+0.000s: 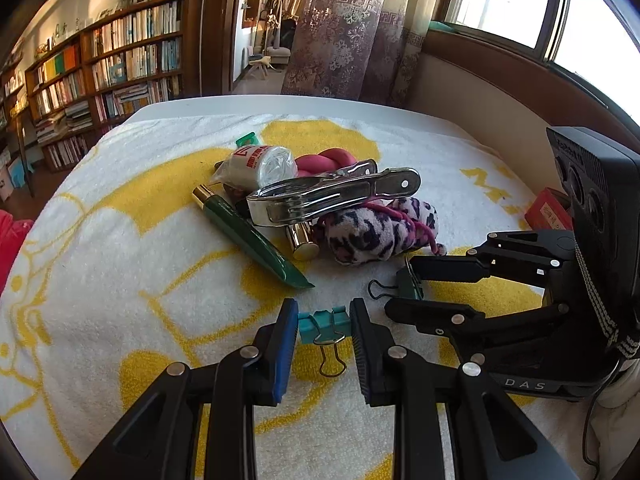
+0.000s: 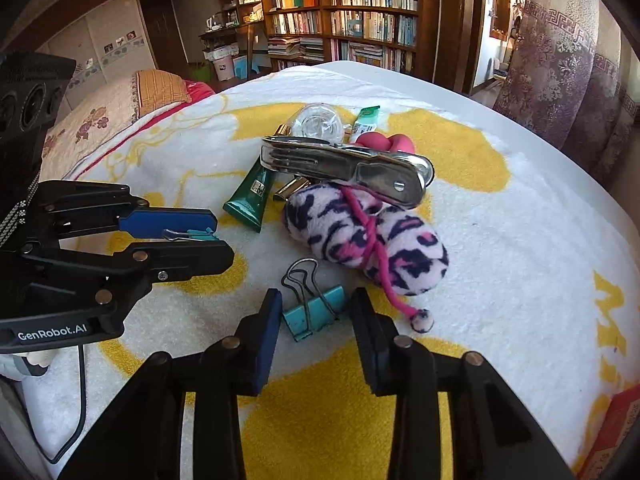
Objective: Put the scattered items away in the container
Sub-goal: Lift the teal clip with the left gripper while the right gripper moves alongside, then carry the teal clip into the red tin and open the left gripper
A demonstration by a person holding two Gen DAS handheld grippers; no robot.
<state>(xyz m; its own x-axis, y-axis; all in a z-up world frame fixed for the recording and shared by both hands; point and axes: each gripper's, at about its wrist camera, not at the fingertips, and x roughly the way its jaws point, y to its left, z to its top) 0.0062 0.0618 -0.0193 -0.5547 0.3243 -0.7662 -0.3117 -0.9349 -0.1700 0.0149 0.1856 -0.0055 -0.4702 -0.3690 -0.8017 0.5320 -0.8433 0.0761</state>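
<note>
A pile lies on the yellow-and-white towel (image 1: pixel 120 240): a metal hole punch (image 1: pixel 332 196), a green tube (image 1: pixel 256 240), a leopard plush (image 1: pixel 376 232), a pink braided item (image 1: pixel 324 162) and a clear roll (image 1: pixel 260 164). My left gripper (image 1: pixel 324 320) is shut on a teal binder clip (image 1: pixel 326 322), its pads against both ends; it also shows in the right wrist view (image 2: pixel 192 234). My right gripper (image 2: pixel 316 308) is open around a second teal binder clip (image 2: pixel 316 312) that lies on the towel, not pinched. The right gripper shows in the left wrist view (image 1: pixel 412 284).
A red box (image 1: pixel 548 212) sits at the towel's right edge, behind the right gripper; it also shows low right in the right wrist view (image 2: pixel 616 424). A gold cap (image 1: pixel 302 240) lies by the plush. Bookshelves (image 2: pixel 360 20) and curtains (image 1: pixel 344 32) stand beyond the table.
</note>
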